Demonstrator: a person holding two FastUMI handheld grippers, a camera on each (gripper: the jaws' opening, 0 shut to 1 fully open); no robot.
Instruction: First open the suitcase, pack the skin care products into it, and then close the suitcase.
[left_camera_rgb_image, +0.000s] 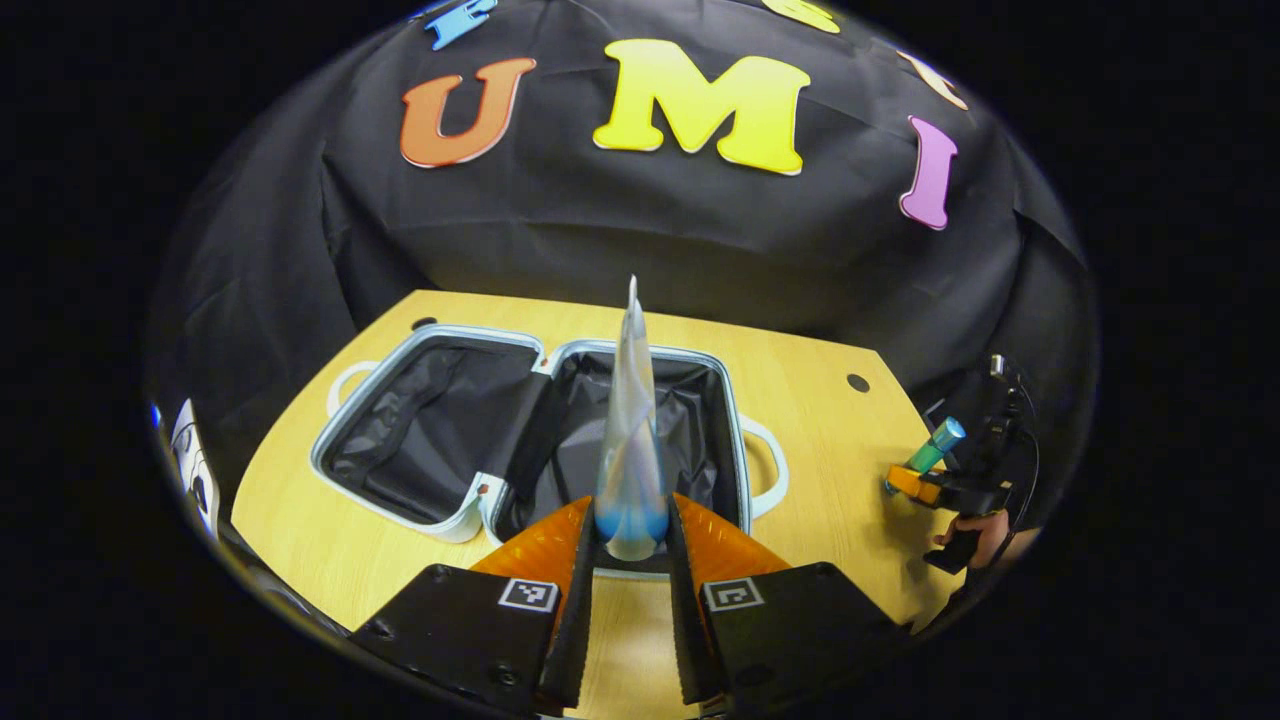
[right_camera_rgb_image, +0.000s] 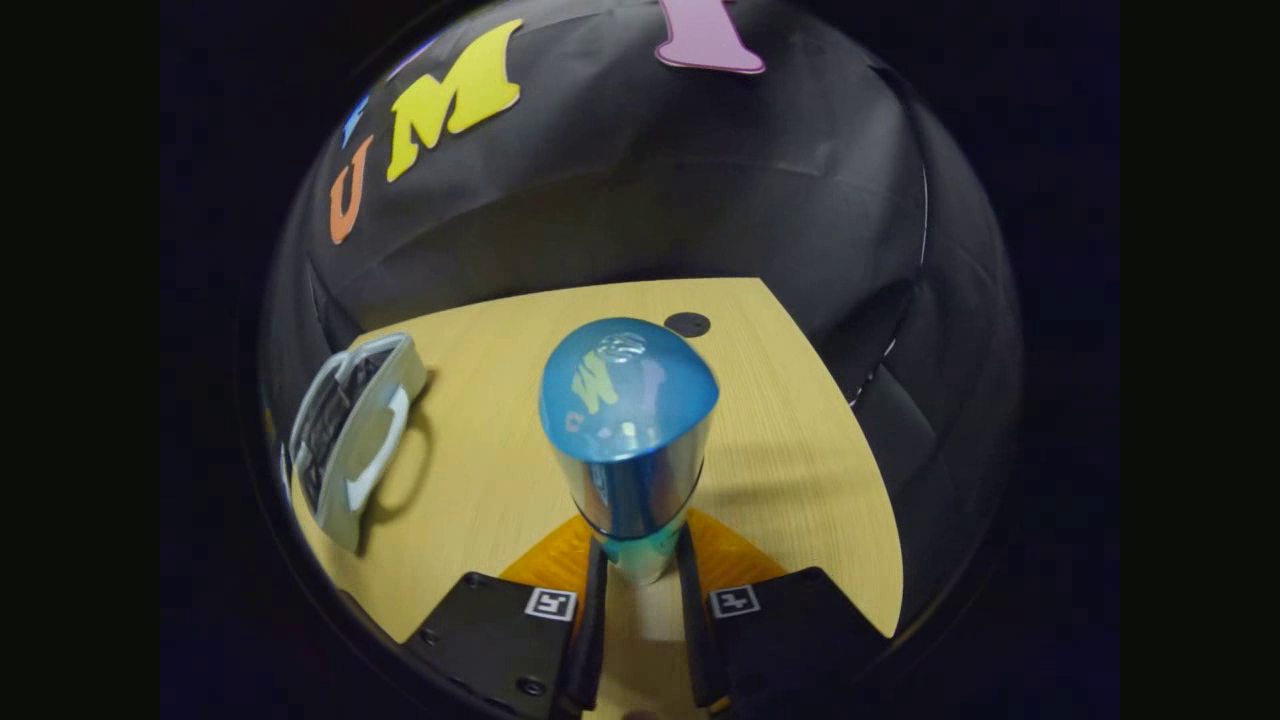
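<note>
In the left gripper view my left claw (left_camera_rgb_image: 632, 540) was clenched on a translucent squeeze tube with a blue base (left_camera_rgb_image: 630, 450), its flat crimped end pointing away, over the near rim of the open pale-blue hard-shell suitcase (left_camera_rgb_image: 440, 515) with black lining, lying flat on the light wooden table (left_camera_rgb_image: 820, 420). Nothing blocked the suitcase. In the right gripper view my right claw (right_camera_rgb_image: 640, 575) gripped a glossy teal-blue round-capped bottle (right_camera_rgb_image: 628, 430). I could read no label on either
</note>
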